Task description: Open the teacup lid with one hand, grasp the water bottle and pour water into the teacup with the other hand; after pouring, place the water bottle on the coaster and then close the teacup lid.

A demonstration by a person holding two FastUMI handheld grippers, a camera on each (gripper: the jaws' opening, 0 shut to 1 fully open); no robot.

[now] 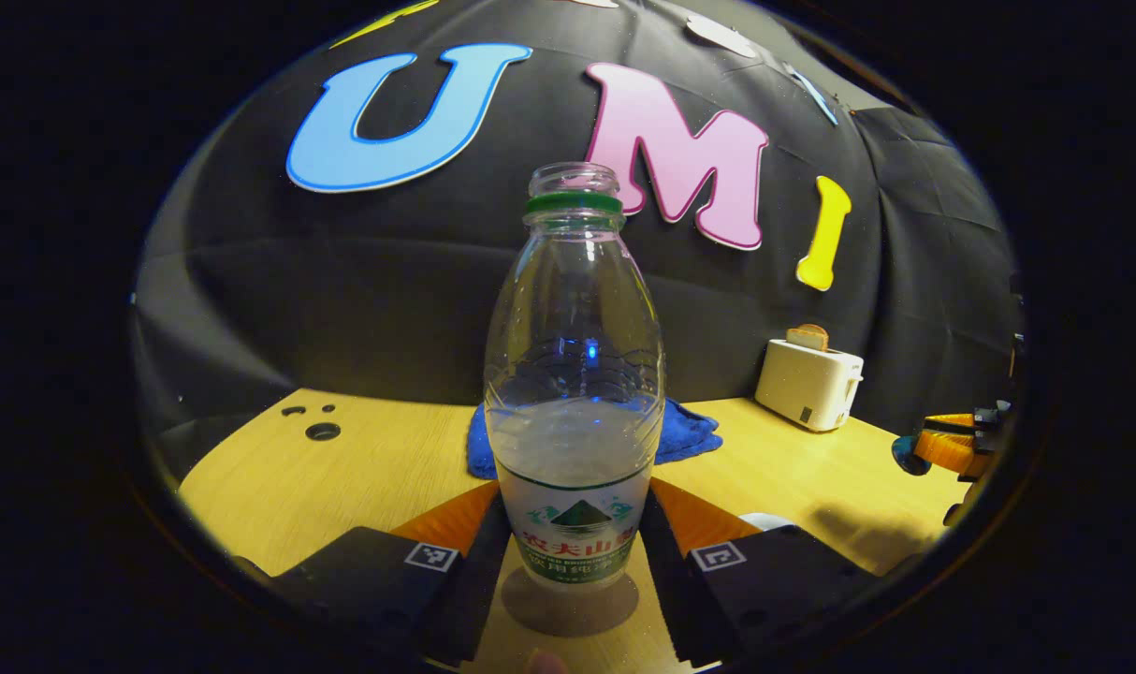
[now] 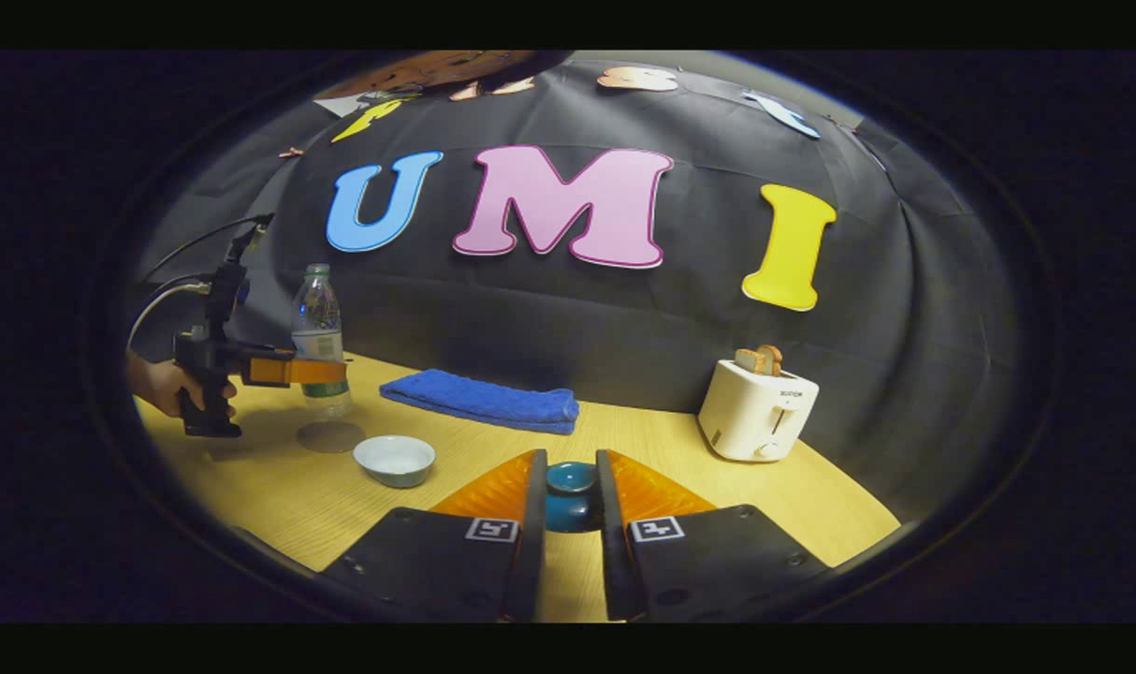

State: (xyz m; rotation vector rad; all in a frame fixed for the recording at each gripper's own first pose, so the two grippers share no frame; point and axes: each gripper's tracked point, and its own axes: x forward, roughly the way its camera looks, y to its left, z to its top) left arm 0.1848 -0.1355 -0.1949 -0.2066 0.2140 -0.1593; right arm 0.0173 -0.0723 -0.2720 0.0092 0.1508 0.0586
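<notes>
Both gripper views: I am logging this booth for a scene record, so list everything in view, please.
water bottle: one, clear, green neck ring, uncapped, between the left gripper's fingers.
coaster: one, brownish, under the bottle.
teacup: one, pale, open, near the coaster.
teacup lid: one, teal, between the right gripper's fingers.
towel: one, blue, folded, by the wall.
toaster: one, white, bread in it.
table: one, light wood.
left gripper: one, around the bottle.
right gripper: one, on the lid.
hand: one, holding the left gripper.
</notes>
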